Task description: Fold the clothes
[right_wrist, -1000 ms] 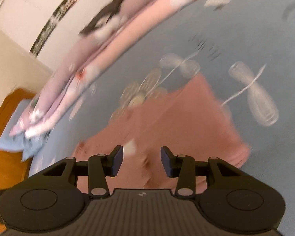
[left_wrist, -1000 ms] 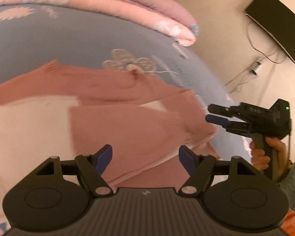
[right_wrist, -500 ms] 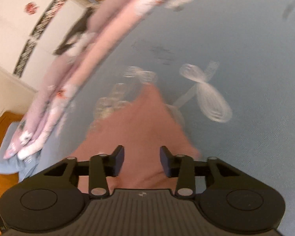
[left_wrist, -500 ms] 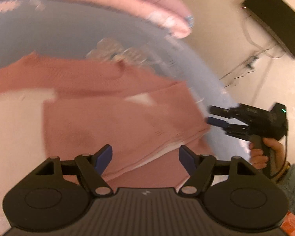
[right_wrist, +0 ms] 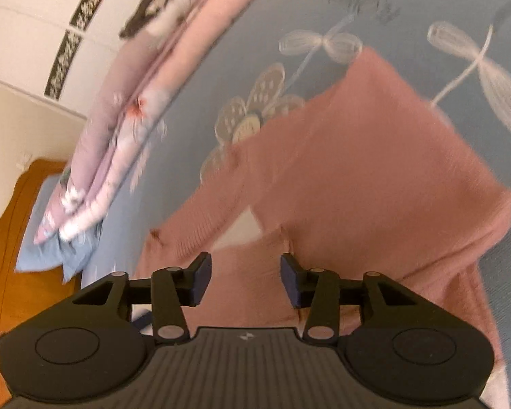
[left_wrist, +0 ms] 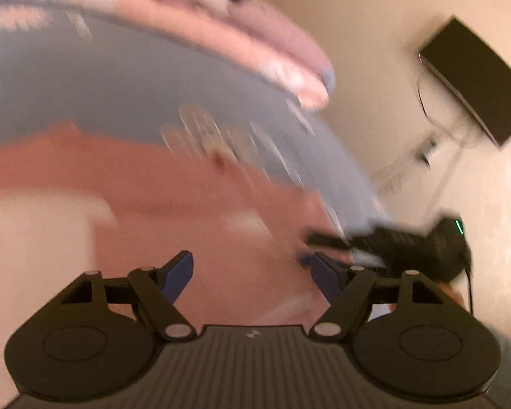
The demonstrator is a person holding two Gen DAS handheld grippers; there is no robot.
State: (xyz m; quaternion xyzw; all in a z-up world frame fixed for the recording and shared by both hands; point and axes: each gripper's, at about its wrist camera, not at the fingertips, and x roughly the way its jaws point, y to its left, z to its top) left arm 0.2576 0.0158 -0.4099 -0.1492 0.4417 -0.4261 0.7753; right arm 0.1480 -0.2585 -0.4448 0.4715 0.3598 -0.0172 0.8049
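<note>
A pink knitted sweater [right_wrist: 368,177] lies partly folded on the blue flowered bed sheet [right_wrist: 426,3], with a sleeve laid across its body. In the left wrist view the same sweater [left_wrist: 194,211] is blurred. My left gripper [left_wrist: 252,276] hangs open above the sweater's near part, nothing between its blue pads. My right gripper [right_wrist: 243,277] hovers over the sweater's edge near the sleeve; its jaws are opening and hold nothing. From the left wrist view the right gripper [left_wrist: 327,248] shows at the sweater's right edge, its fingers over the cloth.
A folded pink flowered quilt [right_wrist: 126,116] lies along the far side of the bed. A dark flat screen [left_wrist: 473,78] hangs on the wall with cables below it. Orange wooden floor [right_wrist: 3,255] shows beside the bed, and white cupboard doors [right_wrist: 34,27] stand beyond.
Both views swung and blurred. The right gripper moved in from beside the bed to the sweater's right edge and its jaws spread wider. The sweater now fills more of the right wrist view.
</note>
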